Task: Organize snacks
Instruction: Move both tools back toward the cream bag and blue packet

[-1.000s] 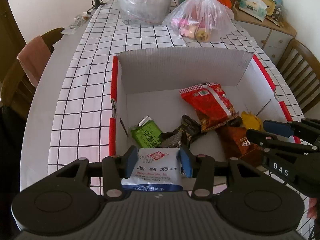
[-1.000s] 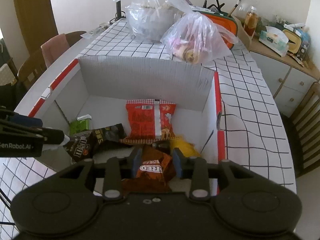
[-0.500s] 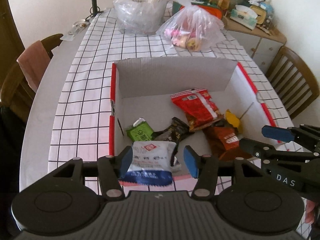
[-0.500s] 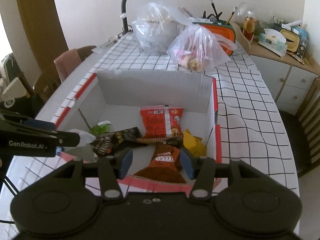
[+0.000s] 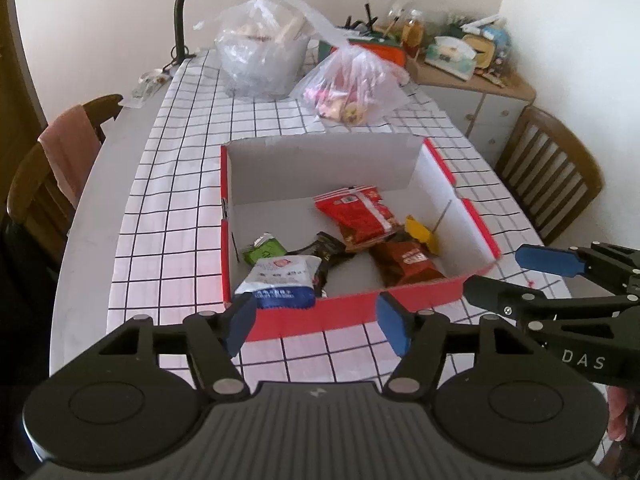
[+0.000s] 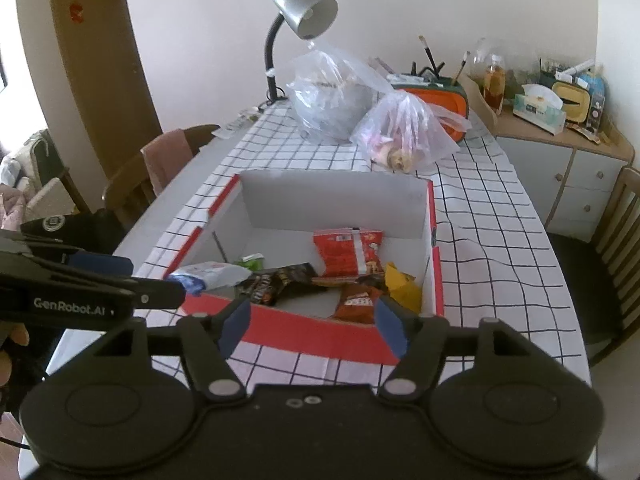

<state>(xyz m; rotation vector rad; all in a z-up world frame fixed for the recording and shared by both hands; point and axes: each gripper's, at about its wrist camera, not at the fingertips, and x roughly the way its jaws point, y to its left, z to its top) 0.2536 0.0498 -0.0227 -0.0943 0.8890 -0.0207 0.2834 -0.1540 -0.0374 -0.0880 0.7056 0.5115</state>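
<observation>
A red-and-white cardboard box [image 5: 360, 312] [image 6: 312, 336] sits on the checked tablecloth and holds several snacks. A white-and-blue packet [image 5: 280, 280] [image 6: 208, 274] lies in its near left corner. Beside it are a green packet [image 5: 266, 250], a dark packet [image 5: 328, 252] [image 6: 280, 280], a red bag [image 5: 356, 216] [image 6: 346, 254], a brown Oreo packet [image 5: 406, 266] [image 6: 358, 300] and a yellow packet [image 5: 420, 234] [image 6: 402, 286]. My left gripper [image 5: 316, 322] is open and empty, just in front of the box. My right gripper [image 6: 314, 322] is open and empty, also in front of the box.
Two clear plastic bags [image 5: 352, 88] [image 5: 260, 60] stand at the far end of the table with a desk lamp [image 6: 298, 20]. Wooden chairs stand at the left [image 5: 48, 176] and right [image 5: 548, 180]. A cluttered cabinet [image 6: 560, 144] is at the far right.
Both grippers opened and let go: the white-and-blue packet and the Oreo packet now lie in the box. Both grippers drew back and up from the box.
</observation>
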